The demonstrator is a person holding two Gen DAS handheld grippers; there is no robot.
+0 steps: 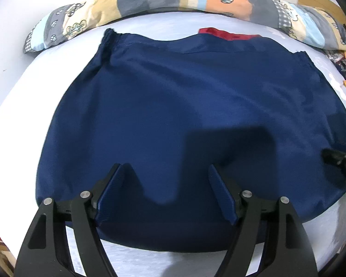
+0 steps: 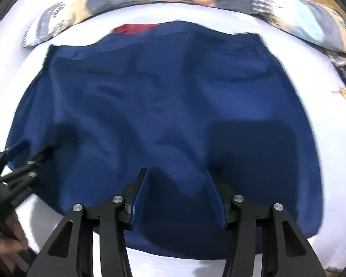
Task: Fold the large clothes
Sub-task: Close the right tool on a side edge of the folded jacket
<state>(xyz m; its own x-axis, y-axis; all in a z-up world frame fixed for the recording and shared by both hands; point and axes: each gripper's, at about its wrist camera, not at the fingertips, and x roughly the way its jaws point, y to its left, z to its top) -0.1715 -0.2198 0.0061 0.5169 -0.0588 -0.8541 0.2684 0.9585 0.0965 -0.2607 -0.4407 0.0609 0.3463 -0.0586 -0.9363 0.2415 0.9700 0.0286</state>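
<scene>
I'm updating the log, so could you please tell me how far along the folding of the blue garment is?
Done: the blue garment lies spread fairly flat on the white sheet, a red piece showing at its far edge. In hand: nothing; the left gripper and right gripper are both open over its near part. Left: gripping an edge and making the next folds.

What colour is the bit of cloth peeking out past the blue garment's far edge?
Red cloth; clearest in the left wrist view.

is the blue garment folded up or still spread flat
Spread flat: the blue garment lies open across the white surface, and both claws, left and right, are open above it.
</scene>
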